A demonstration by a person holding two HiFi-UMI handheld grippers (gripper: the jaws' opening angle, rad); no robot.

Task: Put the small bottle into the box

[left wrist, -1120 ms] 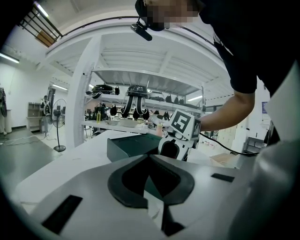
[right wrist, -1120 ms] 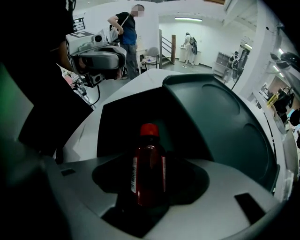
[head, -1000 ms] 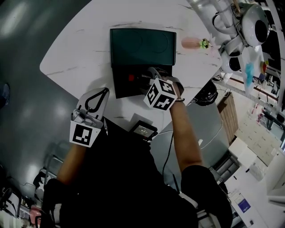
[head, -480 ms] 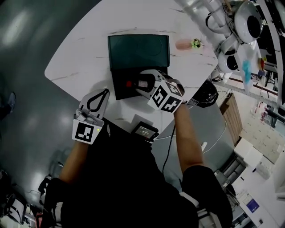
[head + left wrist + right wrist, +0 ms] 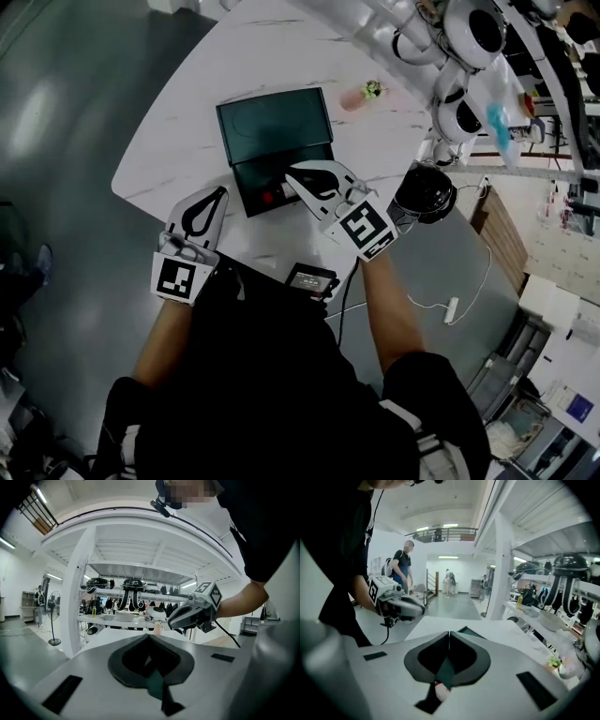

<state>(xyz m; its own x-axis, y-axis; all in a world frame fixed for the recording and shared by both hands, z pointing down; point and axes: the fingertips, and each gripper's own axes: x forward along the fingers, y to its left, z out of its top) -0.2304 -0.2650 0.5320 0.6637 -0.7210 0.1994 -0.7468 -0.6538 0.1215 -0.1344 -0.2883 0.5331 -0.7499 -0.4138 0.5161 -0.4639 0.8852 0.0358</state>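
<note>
While the right tool (image 5: 292,175) hovers pressed together and empty, the small bottle (image 5: 274,195) lies just beneath it in the box (image 5: 272,127); left tool (image 5: 221,193), also closed, farther off.

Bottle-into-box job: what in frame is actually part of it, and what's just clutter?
In the job:
small bottle, lying in the box
right tongs, shut, empty

Lying about:
left tongs, shut, idle
pink object on the table
black device at the table edge
black domed object beside the table
</note>
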